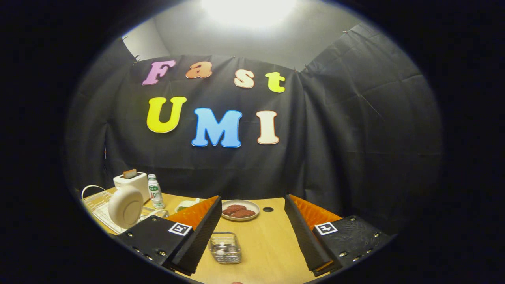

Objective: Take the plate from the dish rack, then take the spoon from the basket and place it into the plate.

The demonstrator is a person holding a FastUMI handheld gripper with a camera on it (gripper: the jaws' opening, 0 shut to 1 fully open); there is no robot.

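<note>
The gripper (252,232) hangs spread and empty over the desk (268,252); one finger partly hides the dish rack (98,209), and the basket's (225,247) contents blur indistinctly.

Hand-held gripper (252,228) fingers spread wide, gripping nothing.

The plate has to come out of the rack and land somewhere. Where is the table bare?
Bare wood lies between the open jaws of the gripper, right of the basket and nearer than the dish of patties. The side by the dish rack, plate, toaster and bottle is crowded.
</note>
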